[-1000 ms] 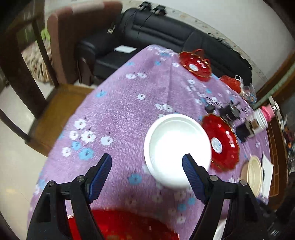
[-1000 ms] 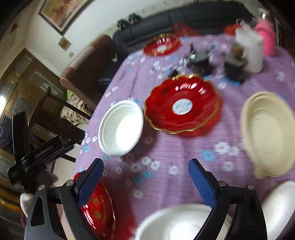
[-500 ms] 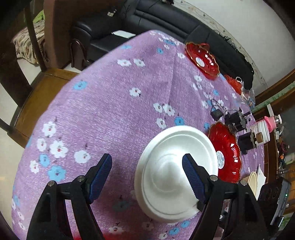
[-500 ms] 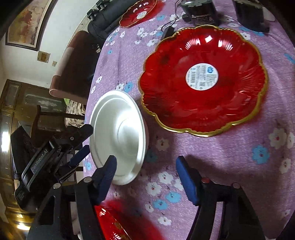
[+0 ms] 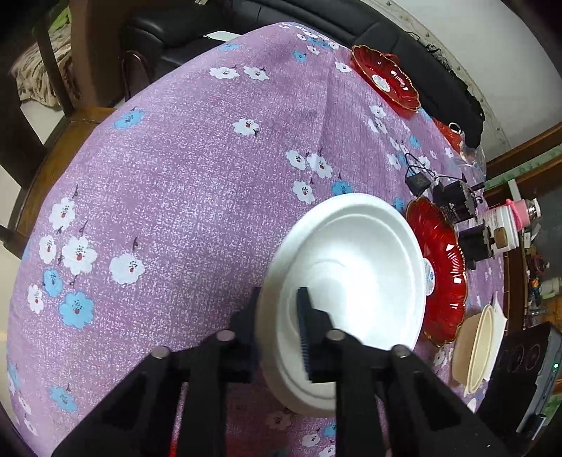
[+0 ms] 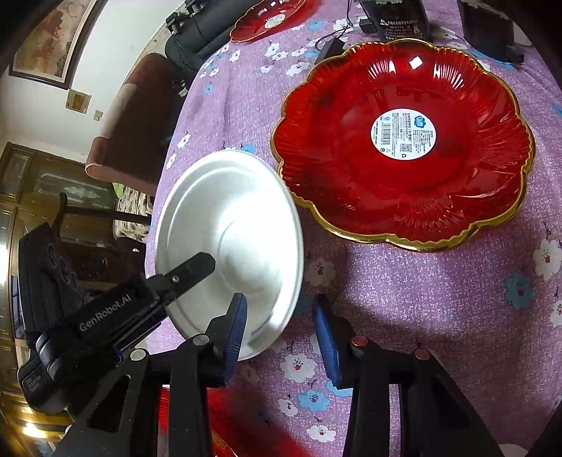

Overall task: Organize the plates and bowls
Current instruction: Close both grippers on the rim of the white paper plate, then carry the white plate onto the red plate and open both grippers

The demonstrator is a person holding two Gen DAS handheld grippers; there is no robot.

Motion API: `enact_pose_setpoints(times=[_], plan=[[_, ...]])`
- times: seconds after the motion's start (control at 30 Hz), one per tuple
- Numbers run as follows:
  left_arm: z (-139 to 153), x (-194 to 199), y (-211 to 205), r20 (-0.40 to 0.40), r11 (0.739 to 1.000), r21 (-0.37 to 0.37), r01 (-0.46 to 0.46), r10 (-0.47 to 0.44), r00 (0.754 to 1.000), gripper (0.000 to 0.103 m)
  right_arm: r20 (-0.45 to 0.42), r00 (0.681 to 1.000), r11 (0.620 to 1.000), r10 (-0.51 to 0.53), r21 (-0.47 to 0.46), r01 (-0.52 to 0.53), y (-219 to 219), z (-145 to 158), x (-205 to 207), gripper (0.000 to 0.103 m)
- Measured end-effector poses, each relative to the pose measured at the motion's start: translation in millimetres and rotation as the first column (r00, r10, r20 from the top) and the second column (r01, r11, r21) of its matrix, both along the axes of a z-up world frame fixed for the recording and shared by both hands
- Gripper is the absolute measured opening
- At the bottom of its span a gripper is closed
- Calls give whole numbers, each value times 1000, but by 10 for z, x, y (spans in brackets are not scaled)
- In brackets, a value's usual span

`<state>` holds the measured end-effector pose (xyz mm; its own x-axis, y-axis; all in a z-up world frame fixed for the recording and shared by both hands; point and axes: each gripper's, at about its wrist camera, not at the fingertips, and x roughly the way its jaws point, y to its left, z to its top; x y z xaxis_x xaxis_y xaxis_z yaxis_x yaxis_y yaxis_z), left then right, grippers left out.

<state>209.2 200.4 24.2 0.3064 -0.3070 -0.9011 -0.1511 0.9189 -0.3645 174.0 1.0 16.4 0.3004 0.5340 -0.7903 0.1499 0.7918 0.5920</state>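
So the white foam bowl (image 5: 354,281) is sitting on the purple flowered tablecloth (image 5: 182,182), tipped up on edge a bit, right beside the big red plate (image 6: 404,140) with the gold scalloped rim and a round sticker in the middle. The left gripper (image 5: 277,327) is clamped tight on the bowl's near rim, one finger (image 5: 309,334) inside the bowl and the other under the outside wall. In the right wrist view you can see that same black gripper reaching in from the left and pinching the rim. The right gripper (image 6: 281,323) has just been closing; its blue pads still stand apart, with the bowl's lower edge poking in between them, and the right-hand pad isn't on the bowl. Can't really tell if the left-hand pad touches it. Further out there's a second red plate (image 5: 386,79) near the far edge of the table, a cream-coloured bowl (image 5: 477,351) past the big plate, some black chargers and cables (image 5: 453,197), and a black sofa (image 5: 246,21) behind it all
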Motion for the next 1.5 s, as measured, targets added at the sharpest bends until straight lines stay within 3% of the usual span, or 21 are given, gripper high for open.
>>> enact_pose_setpoints(times=[0.3,0.53,0.9,1.17,1.5], plan=[[205,-124,-7,48,1000,14,16,-17,999,8,63,998,999,4,-54,-1,16,204,-114,22],[494,-377,29,95,999,20,26,-28,995,9,140,989,995,49,-97,-36,61,531,-319,22],[840,-1101,216,161,1000,29,0,-4,987,10,210,968,986,134,-122,-109,282,866,-921,22],[815,-1653,373,177,998,39,-46,38,983,10,224,955,975,196,-147,-166,476,854,-1390,22],[274,-2125,724,79,992,-21,-128,129,988,11,166,950,957,263,-172,-235,782,494,-1763,22]])
